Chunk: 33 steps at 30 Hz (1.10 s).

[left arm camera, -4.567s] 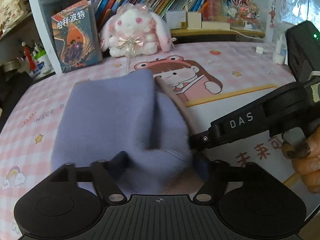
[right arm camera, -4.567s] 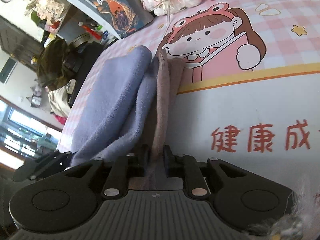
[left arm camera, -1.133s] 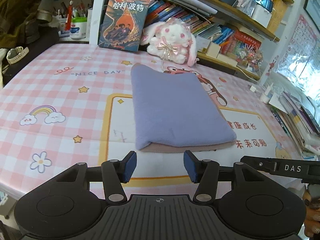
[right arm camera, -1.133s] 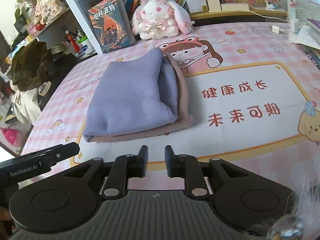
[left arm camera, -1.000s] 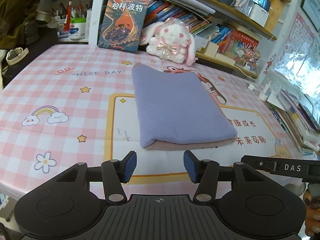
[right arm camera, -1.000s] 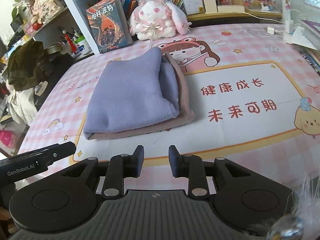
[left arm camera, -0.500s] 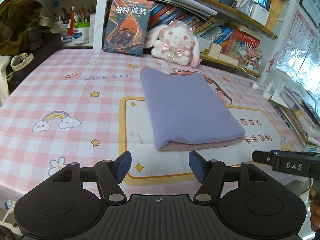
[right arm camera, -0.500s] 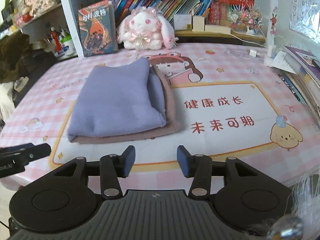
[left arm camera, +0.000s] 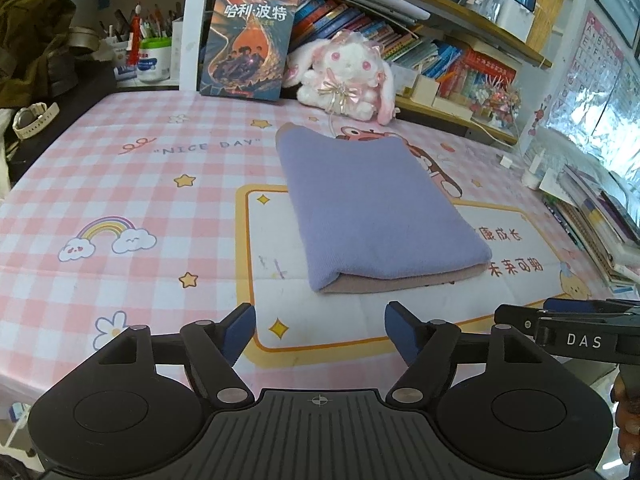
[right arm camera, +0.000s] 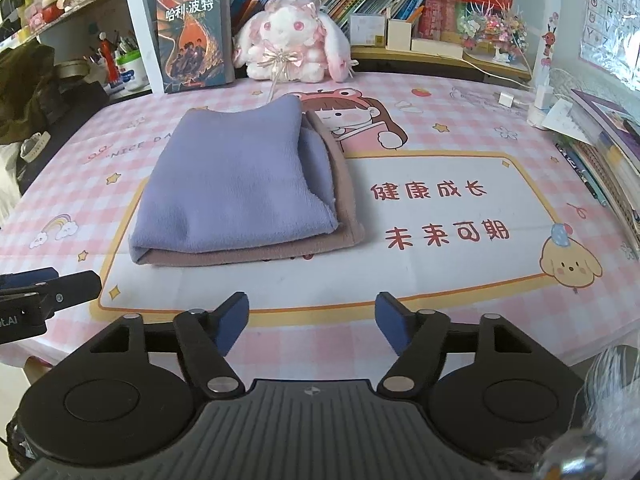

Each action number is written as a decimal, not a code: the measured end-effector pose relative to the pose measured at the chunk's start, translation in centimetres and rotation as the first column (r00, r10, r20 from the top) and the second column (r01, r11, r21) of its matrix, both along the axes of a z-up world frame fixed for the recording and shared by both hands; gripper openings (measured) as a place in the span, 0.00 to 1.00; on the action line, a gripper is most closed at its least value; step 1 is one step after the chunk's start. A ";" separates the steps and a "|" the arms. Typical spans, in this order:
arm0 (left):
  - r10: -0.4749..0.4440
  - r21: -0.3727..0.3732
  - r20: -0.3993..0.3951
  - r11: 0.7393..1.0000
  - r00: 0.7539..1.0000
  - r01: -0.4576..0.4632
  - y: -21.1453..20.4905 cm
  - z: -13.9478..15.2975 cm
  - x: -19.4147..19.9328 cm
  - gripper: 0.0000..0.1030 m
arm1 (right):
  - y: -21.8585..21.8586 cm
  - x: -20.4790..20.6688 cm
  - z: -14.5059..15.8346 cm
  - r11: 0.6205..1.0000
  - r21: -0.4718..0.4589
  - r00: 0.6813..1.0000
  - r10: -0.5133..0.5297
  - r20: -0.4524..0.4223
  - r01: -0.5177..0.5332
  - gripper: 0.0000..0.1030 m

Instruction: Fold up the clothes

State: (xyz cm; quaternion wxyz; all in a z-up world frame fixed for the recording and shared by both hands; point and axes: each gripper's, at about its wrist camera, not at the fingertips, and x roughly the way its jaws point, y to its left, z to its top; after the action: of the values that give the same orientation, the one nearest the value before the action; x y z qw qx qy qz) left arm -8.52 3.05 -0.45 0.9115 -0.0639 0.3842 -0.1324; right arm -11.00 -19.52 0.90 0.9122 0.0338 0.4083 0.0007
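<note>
The folded garment point(left arm camera: 380, 208) lay on the table mat point(left arm camera: 120, 184), ahead of both jaw sets and clear of them. Left gripper point(left arm camera: 320, 330) and right gripper point(right arm camera: 312, 320) stood spread, having just been opening, nothing between them.

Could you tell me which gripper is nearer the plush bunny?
Hard to separate; both hang back off the table's near edge. The left gripper and right gripper stand open, with the bunny beyond the folded garment.
</note>
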 end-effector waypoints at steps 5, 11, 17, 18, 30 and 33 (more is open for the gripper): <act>0.008 -0.008 -0.016 1.000 1.000 -0.008 0.2 -0.3 0.3 0.73 | 0.3 0.3 -0.1 1.000 -0.005 1.000 0.005 -0.017 -0.005 0.71; 0.016 -0.016 -0.045 1.000 0.999 -0.017 0.1 -0.9 1.0 0.74 | 0.3 1.1 -0.4 1.000 -0.011 0.999 0.013 -0.041 -0.013 0.72; 0.015 -0.016 -0.063 1.000 0.998 -0.016 -0.5 -1.3 1.8 0.74 | -0.1 2.1 -0.7 0.999 -0.023 0.998 0.025 -0.065 -0.026 0.72; 0.018 -0.018 -0.069 1.000 0.997 -0.019 -0.7 -1.4 2.1 0.74 | -0.2 2.3 -0.8 0.999 -0.023 0.997 0.028 -0.069 -0.030 0.72; 0.141 -0.188 -0.127 0.968 0.982 -0.164 0.5 -2.2 8.1 0.74 | -6.0 7.7 0.1 0.967 0.254 1.000 0.006 0.007 -0.007 0.82; 0.157 -0.226 -0.167 0.955 0.973 -0.193 0.9 -3.1 10.5 0.74 | -7.3 10.8 -0.7 0.940 0.342 0.998 0.018 -0.061 0.004 0.83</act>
State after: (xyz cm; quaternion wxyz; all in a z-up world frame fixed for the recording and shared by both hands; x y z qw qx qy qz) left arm 1.94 3.91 -3.53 0.8742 -0.2176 0.4243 -0.0915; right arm -0.17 -26.79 0.22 0.8791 0.1904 0.4306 0.0740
